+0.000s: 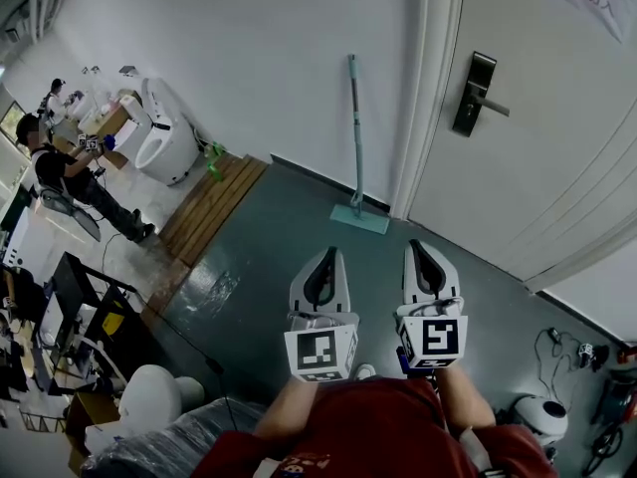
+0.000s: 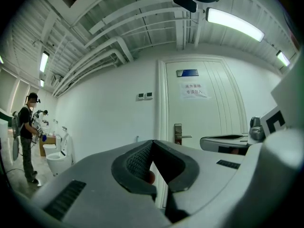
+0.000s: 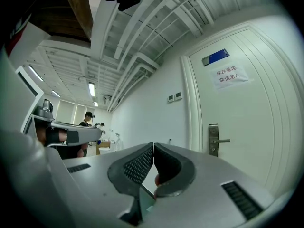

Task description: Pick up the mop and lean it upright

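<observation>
The mop point(image 1: 354, 132) has a teal handle and a flat teal head point(image 1: 359, 218). It stands upright against the white wall, just left of the door frame, with its head on the grey floor. Both grippers are held side by side close to my body, well short of the mop and pointing level toward it. The jaws of my left gripper point(image 1: 326, 253) point(image 2: 152, 143) meet at the tips with nothing between them. My right gripper point(image 1: 424, 246) point(image 3: 153, 146) is shut and empty too. In both gripper views the jaws hide most of the mop.
A white door point(image 1: 518, 157) with a dark lever handle point(image 1: 477, 94) is right of the mop. A white toilet point(image 1: 164, 149) and a wooden platform point(image 1: 214, 202) lie to the left, where a person point(image 1: 60, 172) sits. A white round device and cables point(image 1: 542, 414) lie at lower right.
</observation>
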### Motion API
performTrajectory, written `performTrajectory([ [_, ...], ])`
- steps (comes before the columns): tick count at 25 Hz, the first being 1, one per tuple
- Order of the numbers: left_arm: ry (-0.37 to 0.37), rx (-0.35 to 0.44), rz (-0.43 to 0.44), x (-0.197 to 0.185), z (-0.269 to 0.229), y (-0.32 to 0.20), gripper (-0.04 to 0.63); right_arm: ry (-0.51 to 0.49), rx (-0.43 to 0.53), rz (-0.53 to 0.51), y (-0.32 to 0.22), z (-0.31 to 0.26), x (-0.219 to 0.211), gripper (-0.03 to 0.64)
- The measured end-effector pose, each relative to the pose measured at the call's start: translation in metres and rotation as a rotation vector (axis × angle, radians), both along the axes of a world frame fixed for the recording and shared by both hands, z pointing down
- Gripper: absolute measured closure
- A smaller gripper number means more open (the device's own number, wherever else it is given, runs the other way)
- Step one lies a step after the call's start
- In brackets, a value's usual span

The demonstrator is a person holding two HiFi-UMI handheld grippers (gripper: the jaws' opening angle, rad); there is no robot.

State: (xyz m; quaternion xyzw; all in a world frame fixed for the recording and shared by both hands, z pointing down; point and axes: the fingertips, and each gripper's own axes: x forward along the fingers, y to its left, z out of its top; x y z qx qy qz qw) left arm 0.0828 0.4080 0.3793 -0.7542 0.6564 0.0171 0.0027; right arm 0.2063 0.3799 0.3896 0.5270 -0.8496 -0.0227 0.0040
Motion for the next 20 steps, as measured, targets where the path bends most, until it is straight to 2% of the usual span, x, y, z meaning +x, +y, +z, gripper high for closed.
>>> performTrajectory([
  [4, 0.018, 0.007, 0.006, -0.010, 0.001, -0.035, 0.581, 0.019, -0.006, 0.019, -0.030, 0.004, -0.007, 0.598],
  [8, 0.006, 0.009, 0.007, -0.028, -0.001, -0.067, 0.581, 0.009, -0.017, 0.028, -0.063, 0.006, -0.020, 0.598],
  [10, 0.020, 0.025, 0.004, -0.039, -0.007, -0.081, 0.581, 0.006, -0.019, 0.024, -0.078, 0.007, -0.032, 0.598],
  [13, -0.008, 0.010, 0.004, -0.061, -0.005, -0.100, 0.581, 0.004, -0.013, 0.024, -0.099, 0.004, -0.053, 0.598],
  [20, -0.012, 0.026, 0.026, -0.108, -0.014, -0.148, 0.581, 0.000, 0.000, 0.041, -0.147, -0.004, -0.103, 0.598],
])
